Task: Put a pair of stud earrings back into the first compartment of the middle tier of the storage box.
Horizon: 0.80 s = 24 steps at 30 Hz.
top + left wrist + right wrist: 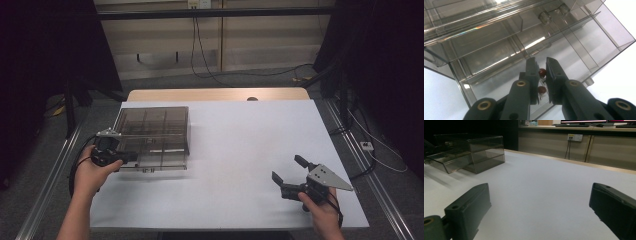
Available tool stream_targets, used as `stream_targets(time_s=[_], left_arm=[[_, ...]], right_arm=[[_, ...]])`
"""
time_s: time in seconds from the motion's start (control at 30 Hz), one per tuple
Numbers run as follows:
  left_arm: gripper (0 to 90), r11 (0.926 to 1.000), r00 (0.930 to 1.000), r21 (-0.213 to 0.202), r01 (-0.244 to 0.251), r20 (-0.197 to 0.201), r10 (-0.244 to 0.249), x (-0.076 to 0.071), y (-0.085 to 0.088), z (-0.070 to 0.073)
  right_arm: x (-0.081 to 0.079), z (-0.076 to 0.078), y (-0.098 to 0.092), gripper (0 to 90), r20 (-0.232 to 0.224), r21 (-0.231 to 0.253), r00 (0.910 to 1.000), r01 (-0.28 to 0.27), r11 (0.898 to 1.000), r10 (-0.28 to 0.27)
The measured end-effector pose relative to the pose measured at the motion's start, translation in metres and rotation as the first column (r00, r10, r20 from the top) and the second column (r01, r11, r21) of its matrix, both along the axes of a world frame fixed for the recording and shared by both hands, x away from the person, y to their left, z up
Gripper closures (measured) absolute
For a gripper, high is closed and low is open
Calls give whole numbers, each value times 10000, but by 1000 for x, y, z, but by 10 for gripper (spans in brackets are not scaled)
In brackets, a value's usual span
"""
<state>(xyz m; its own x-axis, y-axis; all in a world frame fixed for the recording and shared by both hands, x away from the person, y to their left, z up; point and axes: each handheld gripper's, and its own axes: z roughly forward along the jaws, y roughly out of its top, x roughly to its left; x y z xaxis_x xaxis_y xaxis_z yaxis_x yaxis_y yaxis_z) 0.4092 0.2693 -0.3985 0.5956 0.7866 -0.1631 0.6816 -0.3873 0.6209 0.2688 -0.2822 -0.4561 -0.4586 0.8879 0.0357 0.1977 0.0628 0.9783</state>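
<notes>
A white table (235, 165) takes up most of the high view, with a strip of bare wood along its far edge and grey floor around it. On its left part stands a clear, smoke-tinted plastic box (152, 137) split by thin walls into several compartments. In the right gripper view the same box (474, 152) sits far off at the left, with a lower drawer-like part sticking out toward the near side.

The left gripper (131, 157) is held in the person's left hand (92, 172) at the box's near left corner, pointing at the box's front edge. In the left gripper view its two black jaws stand close together with only a narrow slot between them, pushed up against the clear wall of the box (499, 45). In that slot sit two small dark red round pieces (542, 81), one above the other, with thin clear or metal stems. They look like small knobs or pins on the box front; whether the pads actually press on them cannot be told.

The right gripper (290, 175) rests in the right hand (322, 212) at the near right of the table, well apart from the box. Its jaws are spread wide with nothing between them, just bare white tabletop (536, 195)
</notes>
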Motion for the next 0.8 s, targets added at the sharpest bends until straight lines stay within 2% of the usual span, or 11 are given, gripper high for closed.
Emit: stream_targets(time_s=[0.27, 0.8], left_arm=[[813, 9998, 9997, 103, -152, 174, 150, 2, 5, 1], [813, 9986, 9986, 87, -518, 95, 517, 5, 15, -5]], right_arm=[[0, 0, 0, 30, 5, -8, 10000, -31, 10000, 31], [1, 0, 1, 30, -15, -8, 10000, -54, 10000, 54]])
